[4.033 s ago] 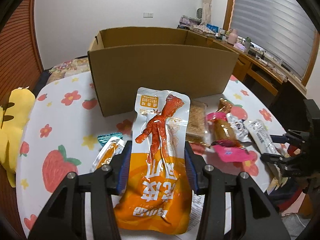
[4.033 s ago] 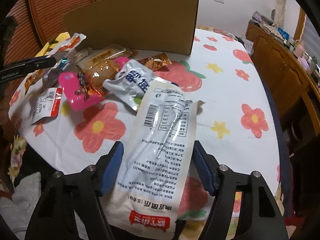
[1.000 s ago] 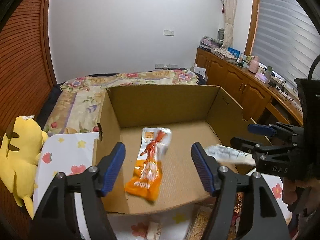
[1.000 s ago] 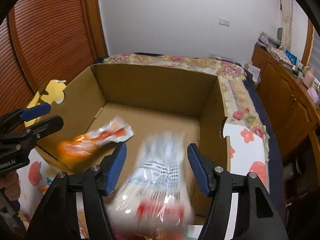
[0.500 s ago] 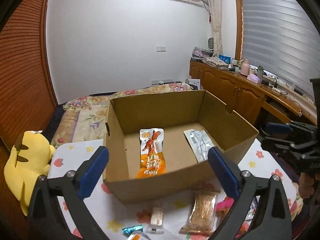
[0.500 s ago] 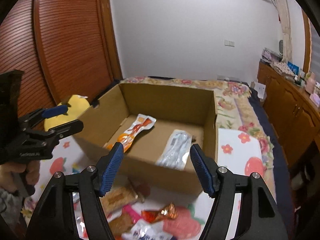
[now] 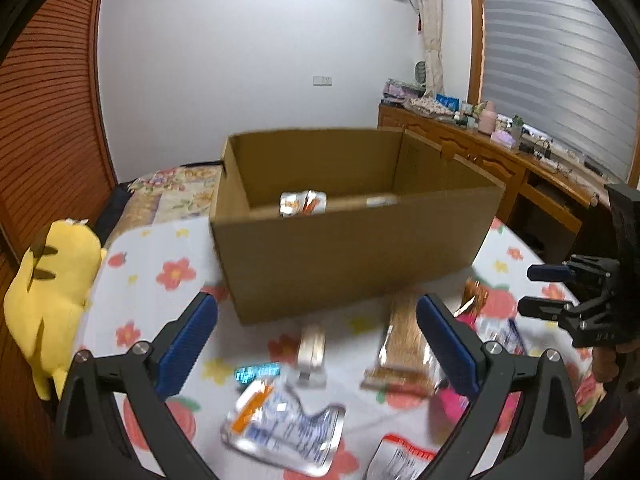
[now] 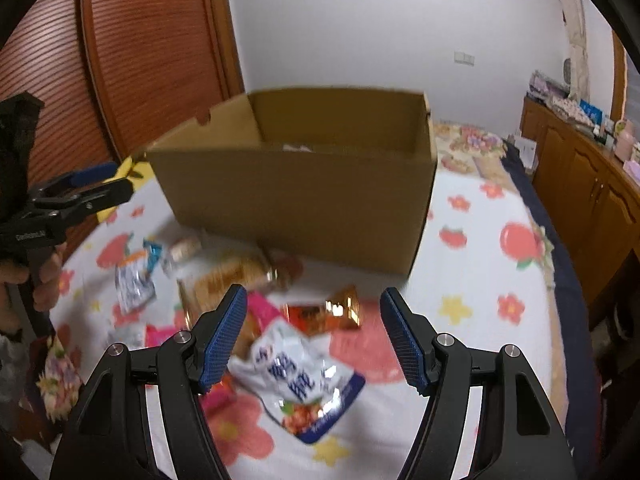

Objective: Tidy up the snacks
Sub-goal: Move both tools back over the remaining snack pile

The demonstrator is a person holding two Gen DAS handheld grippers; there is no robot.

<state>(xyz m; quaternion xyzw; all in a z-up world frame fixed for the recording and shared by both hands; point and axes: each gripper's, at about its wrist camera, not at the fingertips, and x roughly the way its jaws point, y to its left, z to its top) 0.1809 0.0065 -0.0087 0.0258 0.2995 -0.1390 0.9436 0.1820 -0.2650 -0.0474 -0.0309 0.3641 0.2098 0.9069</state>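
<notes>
A brown cardboard box (image 7: 352, 256) stands open on the flowered tablecloth (image 7: 160, 272). Over its front wall peek the tops of an orange packet (image 7: 304, 202) and a white packet (image 7: 382, 201). My left gripper (image 7: 316, 308) hangs open and empty above loose snacks: a silver packet (image 7: 284, 428), a small beige bar (image 7: 312, 346) and a brown cracker packet (image 7: 406, 348). My right gripper (image 8: 314, 300) is open too, empty, above a white-and-blue pouch (image 8: 300, 380), a shiny orange packet (image 8: 324, 314) and a pink packet (image 8: 260, 308). The box (image 8: 296, 204) is blurred.
A yellow plush toy (image 7: 52, 280) leans at the table's left edge. Wooden cabinets (image 7: 500, 160) with clutter on top run along the right wall. A slatted wooden door (image 8: 140, 60) is behind on the left. A bed with a floral cover lies beyond the box.
Both grippers let their packets drop into the box, then drew back and down to the table side. The left jaws widened. The box now shows its front wall.
</notes>
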